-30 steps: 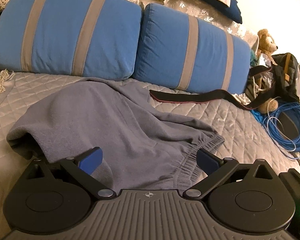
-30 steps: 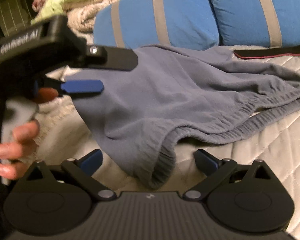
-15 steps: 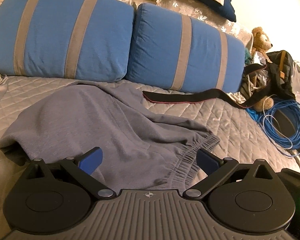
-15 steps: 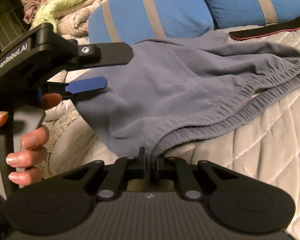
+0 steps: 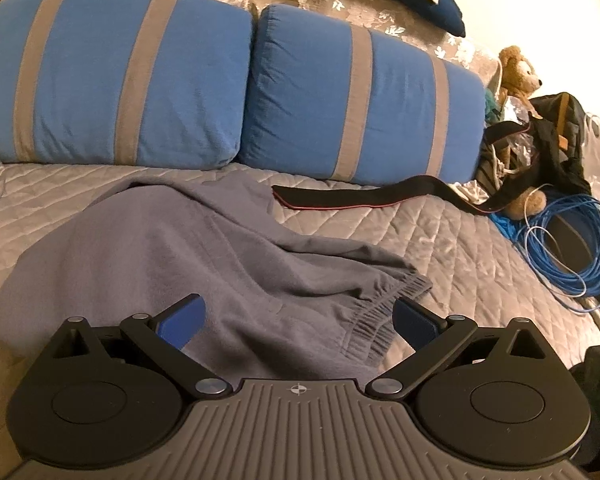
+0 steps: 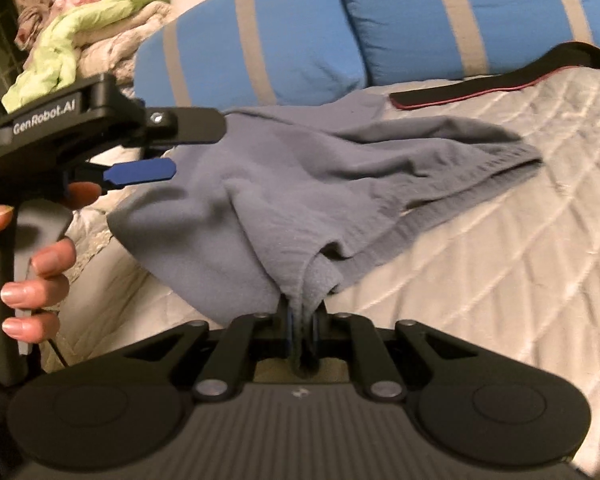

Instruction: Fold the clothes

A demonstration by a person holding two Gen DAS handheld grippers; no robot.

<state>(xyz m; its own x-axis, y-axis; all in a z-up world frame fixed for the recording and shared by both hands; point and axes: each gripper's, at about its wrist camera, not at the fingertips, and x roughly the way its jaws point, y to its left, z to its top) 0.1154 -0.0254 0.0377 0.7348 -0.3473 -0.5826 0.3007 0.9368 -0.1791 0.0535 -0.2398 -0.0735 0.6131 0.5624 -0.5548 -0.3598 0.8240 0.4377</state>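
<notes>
A grey-blue fleece garment [image 5: 220, 260] with an elastic waistband lies crumpled on the quilted bed [image 5: 460, 248]. My left gripper [image 5: 296, 320] hovers open over its near part, with the blue pads [image 5: 180, 322] wide apart and cloth under the gap. In the right wrist view my right gripper [image 6: 300, 328] is shut on a bunched edge of the garment [image 6: 320, 184], and the cloth rises to the pinch. The left gripper [image 6: 196, 148] shows there at the upper left, open, held by a hand [image 6: 36, 280] beside the garment's left side.
Two blue pillows with grey stripes [image 5: 132, 76] stand along the back. A black strap with red edging [image 5: 360, 198] lies behind the garment. At the right are a coil of blue cable [image 5: 568, 240], a teddy bear [image 5: 518, 72] and a black bag [image 5: 560, 136]. Piled bedding [image 6: 80, 28] sits far left.
My right gripper closed on the garment's near edge and pulled it up and toward itself, bunching the cloth. The left gripper stayed open and shifted slightly over the garment.
</notes>
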